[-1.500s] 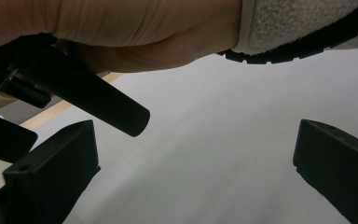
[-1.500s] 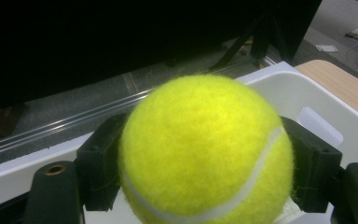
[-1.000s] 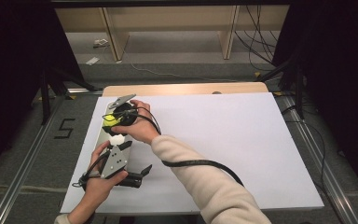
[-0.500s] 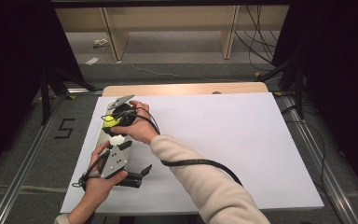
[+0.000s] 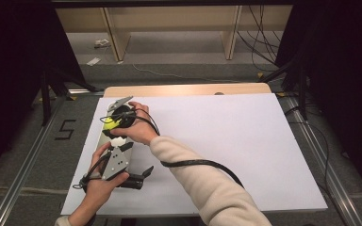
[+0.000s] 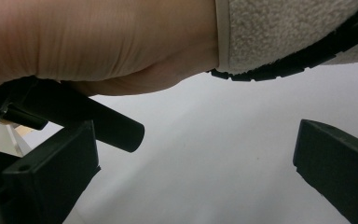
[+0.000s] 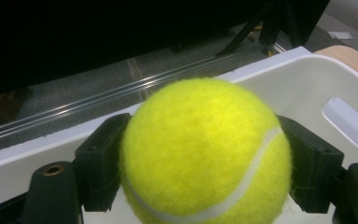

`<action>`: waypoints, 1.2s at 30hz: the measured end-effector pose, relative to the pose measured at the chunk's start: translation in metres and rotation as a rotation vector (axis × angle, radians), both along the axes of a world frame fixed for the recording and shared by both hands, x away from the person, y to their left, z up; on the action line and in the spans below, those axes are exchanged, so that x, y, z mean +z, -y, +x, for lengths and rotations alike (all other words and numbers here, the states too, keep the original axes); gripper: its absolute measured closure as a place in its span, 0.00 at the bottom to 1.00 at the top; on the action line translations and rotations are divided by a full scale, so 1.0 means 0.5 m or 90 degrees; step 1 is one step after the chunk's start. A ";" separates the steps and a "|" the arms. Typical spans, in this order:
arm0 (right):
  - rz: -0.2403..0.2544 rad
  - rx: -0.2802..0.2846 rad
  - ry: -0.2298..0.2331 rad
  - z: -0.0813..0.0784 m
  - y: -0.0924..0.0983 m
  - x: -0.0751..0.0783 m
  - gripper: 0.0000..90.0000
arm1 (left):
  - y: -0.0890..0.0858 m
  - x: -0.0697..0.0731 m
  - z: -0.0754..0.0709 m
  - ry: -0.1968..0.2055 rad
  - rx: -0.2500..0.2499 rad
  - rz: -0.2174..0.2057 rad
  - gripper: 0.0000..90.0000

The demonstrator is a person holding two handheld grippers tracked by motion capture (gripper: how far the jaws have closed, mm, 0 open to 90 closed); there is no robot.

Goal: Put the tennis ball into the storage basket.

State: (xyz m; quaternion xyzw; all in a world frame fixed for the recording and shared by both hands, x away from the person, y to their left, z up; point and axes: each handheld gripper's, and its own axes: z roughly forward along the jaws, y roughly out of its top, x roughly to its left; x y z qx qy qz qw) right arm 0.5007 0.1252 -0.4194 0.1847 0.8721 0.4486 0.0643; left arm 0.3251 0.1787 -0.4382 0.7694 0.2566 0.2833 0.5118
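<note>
While right gripper (image 7: pixel 200 158) pinches tennis ball (image 7: pixel 205 149) | bin (image 7: pixel 307 88) cut off | left gripper (image 6: pixel 191 172) jaws spread

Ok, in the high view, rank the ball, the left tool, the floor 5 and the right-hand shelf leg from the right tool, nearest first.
1. The ball: gripped in the right tool, at left.
2. The left tool and the floor 5: too close to call; the tool lies toward the camera, the 5 farther left.
3. The shelf leg: far back, right.
</note>
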 end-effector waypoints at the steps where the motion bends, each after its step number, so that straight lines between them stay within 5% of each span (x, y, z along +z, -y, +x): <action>1: -0.001 -0.003 -0.002 -0.001 -0.001 0.000 0.28 | 0.000 0.000 0.000 0.000 0.000 0.000 0.00; 19: 0.012 -0.004 0.006 0.004 0.004 0.021 0.25 | 0.000 0.000 0.000 0.000 0.001 0.000 0.00; 36: 0.018 -0.025 0.019 0.001 0.075 0.045 0.25 | 0.000 0.000 0.001 0.000 0.001 0.000 0.00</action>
